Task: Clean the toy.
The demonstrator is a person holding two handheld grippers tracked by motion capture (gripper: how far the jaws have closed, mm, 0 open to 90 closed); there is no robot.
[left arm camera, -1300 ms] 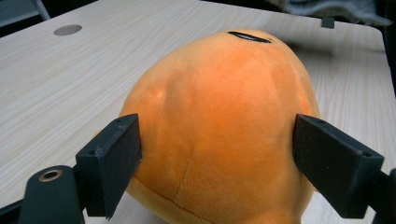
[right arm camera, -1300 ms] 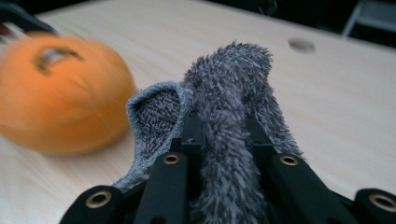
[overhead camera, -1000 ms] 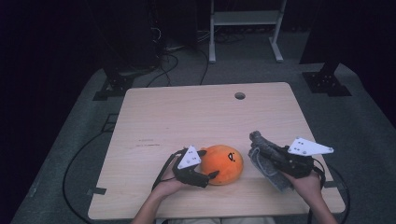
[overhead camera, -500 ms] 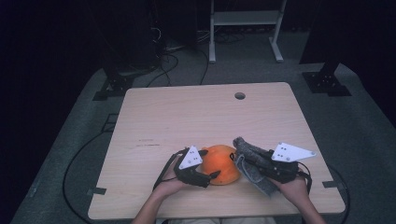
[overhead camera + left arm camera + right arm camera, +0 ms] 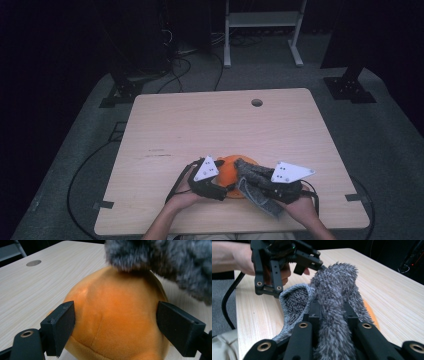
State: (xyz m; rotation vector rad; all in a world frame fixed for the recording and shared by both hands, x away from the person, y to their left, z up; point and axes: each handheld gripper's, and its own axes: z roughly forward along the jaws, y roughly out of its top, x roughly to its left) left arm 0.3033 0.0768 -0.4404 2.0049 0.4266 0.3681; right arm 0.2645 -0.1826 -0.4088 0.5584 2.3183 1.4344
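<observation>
Orange plush ball (image 5: 231,170) half hidden, left jaws clamping it, right jaws clenching grey fuzzy cloth (image 5: 255,184).

A light wooden table (image 5: 200,130) with a round cable hole (image 5: 257,102) near its far edge – grey carpet (image 5: 390,130) around it. Beyond, a white metal rack (image 5: 262,20), black stand feet (image 5: 350,90) far right, loose cables (image 5: 185,65).

The right gripper (image 5: 247,172), clamped on a grey fuzzy cloth (image 5: 255,182), moves leftward from the table's right side toward the orange plush (image 5: 232,167). The cloth's tip now lies over the plush's top, where a second ago a clear gap separated them.
</observation>
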